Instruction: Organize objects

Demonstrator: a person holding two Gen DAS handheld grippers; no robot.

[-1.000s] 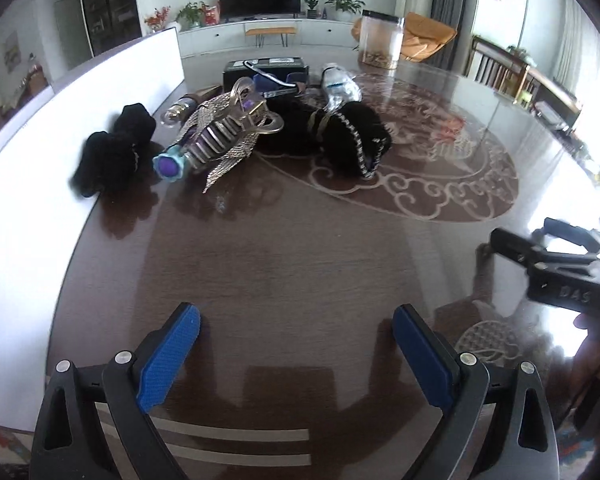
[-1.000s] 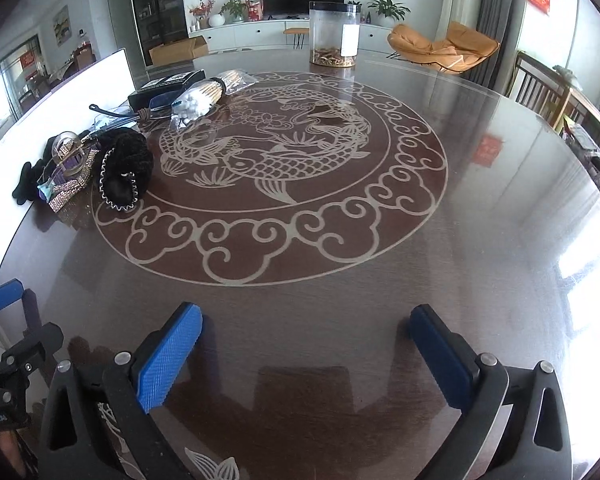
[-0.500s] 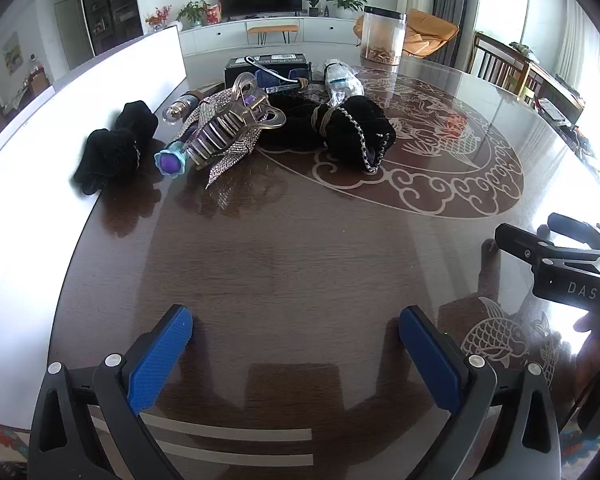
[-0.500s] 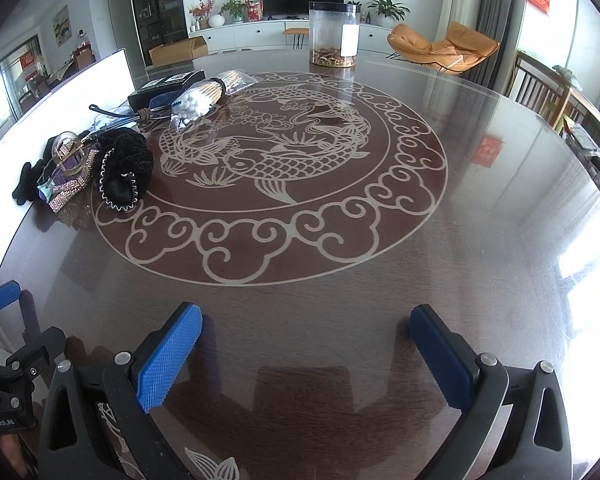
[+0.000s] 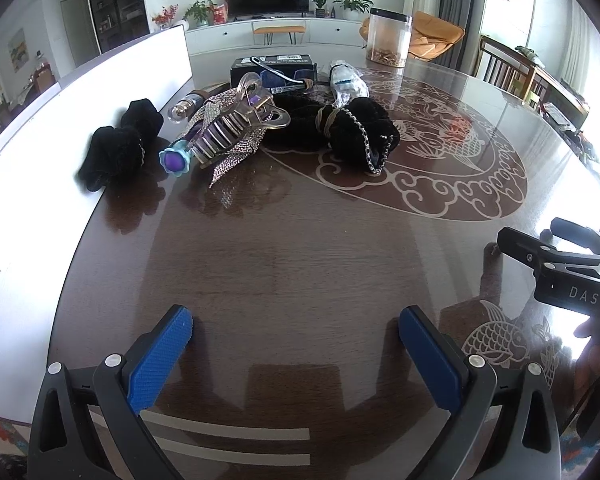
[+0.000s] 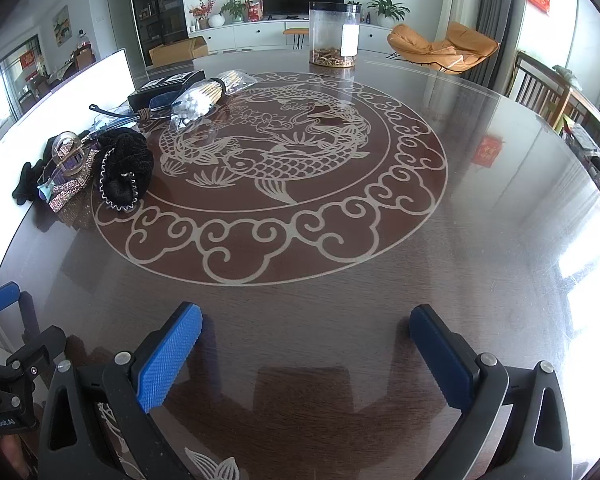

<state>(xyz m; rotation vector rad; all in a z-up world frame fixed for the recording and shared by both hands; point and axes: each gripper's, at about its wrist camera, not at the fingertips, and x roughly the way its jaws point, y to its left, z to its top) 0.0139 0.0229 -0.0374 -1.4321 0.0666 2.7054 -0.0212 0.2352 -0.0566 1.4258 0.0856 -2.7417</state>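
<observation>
Left tongs (image 5: 296, 344) spread, nearer hair claw (image 5: 240, 120); right tongs (image 6: 306, 344) spread, unmoved.

Both tongs (image 5: 294, 354) (image 6: 306, 354) have black frames, silver screws and ribbed blue pads (image 5: 160, 354).

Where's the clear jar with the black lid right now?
The clear jar stands upright at the table's far edge, top centre in the right wrist view, beyond the fish inlay and apart from the clutter on the left.

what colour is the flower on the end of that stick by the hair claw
Purple centre with light blue petals, clearest in the left wrist view.
</observation>
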